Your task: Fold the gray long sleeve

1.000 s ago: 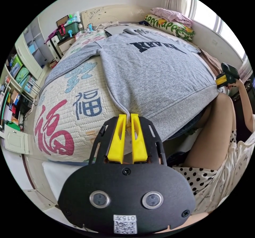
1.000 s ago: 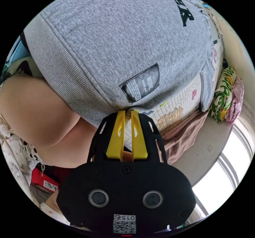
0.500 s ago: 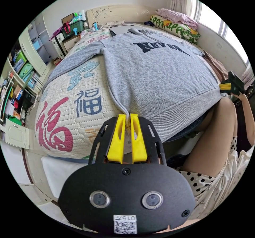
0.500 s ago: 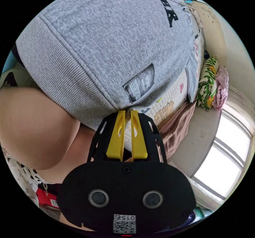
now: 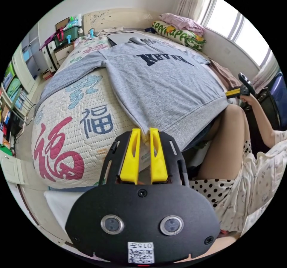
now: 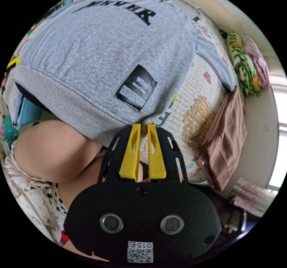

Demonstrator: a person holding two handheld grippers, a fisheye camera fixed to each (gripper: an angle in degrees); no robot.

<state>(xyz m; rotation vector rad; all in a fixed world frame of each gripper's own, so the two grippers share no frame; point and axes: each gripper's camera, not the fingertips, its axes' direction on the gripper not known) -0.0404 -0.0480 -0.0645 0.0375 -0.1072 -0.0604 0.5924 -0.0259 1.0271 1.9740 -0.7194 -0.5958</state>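
The left hand-held gripper [image 5: 145, 133] clamps one hem corner of the gray sweatshirt [image 5: 161, 79]; the right hand-held gripper [image 6: 143, 128] clamps the other. The sweatshirt lies front-up across the quilted bed [image 5: 71, 121]. A green bin [image 5: 68, 33] of small items, contents unclear, stands by the headboard.

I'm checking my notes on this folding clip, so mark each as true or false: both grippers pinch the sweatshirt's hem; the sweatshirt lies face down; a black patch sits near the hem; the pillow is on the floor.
1. Both grippers pinch the hem: true. The left gripper and right gripper each clamp a bottom corner of the gray sweatshirt.
2. Face down: false. Its printed front faces up.
3. Black patch near the hem: true.
4. Pillow on the floor: false. It lies on the bed.
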